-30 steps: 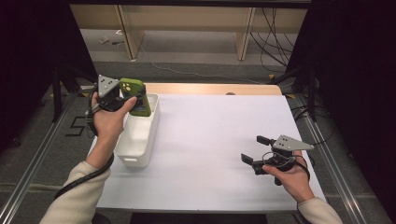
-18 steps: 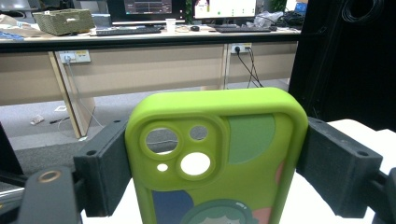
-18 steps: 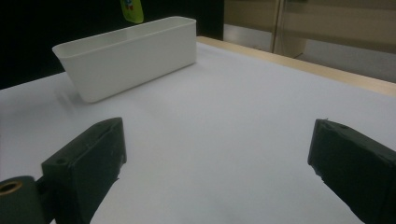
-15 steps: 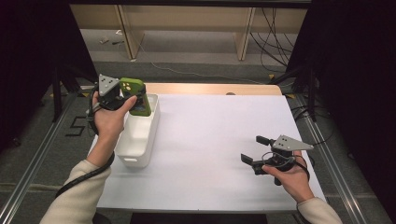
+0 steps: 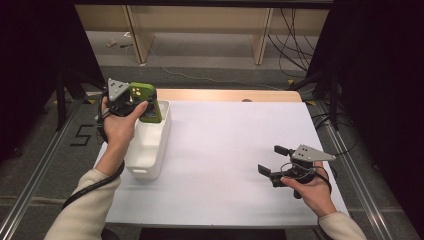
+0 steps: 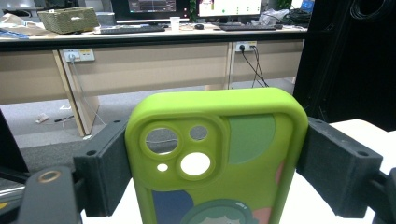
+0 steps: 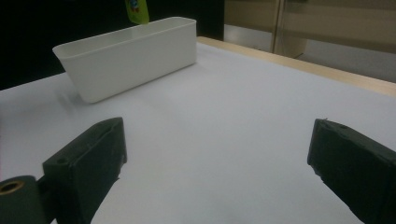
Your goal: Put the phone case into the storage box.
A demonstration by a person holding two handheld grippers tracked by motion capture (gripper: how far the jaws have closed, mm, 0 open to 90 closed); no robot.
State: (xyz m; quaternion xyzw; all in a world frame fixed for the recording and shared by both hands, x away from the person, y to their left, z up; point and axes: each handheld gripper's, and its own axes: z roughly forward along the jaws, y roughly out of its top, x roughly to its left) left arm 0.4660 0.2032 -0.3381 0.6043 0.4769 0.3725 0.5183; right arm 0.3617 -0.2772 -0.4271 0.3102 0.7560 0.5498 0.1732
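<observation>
High view, nearest the person: the right gripper (image 5: pixel 270 161) rests low over the white table (image 5: pixel 225 150) at about 4 o'clock from the table's centre, carried by the right hand (image 5: pixel 307 187). Its jaws stand wide apart with nothing between them; the right gripper view confirms this, with bare table surface between the two black jaws. Further out, at about 9 o'clock, a white bin (image 5: pixel 150 145) stands on the table along its left edge, its long side running away from the person. Above the bin's far end, at about 10 o'clock, the left gripper (image 5: pixel 142 102) is held up by the left hand (image 5: pixel 119 125). Its jaws are clamped on the long sides of a green phone case (image 5: pixel 146 100), which stands upright with its camera cut-outs uppermost. In the left gripper view the phone case (image 6: pixel 215 163) sits squarely between the two jaws, a cartoon print on its back. Beyond the table, at 12 o'clock, lie a grey floor and wooden desks (image 5: pixel 200 20).
</observation>
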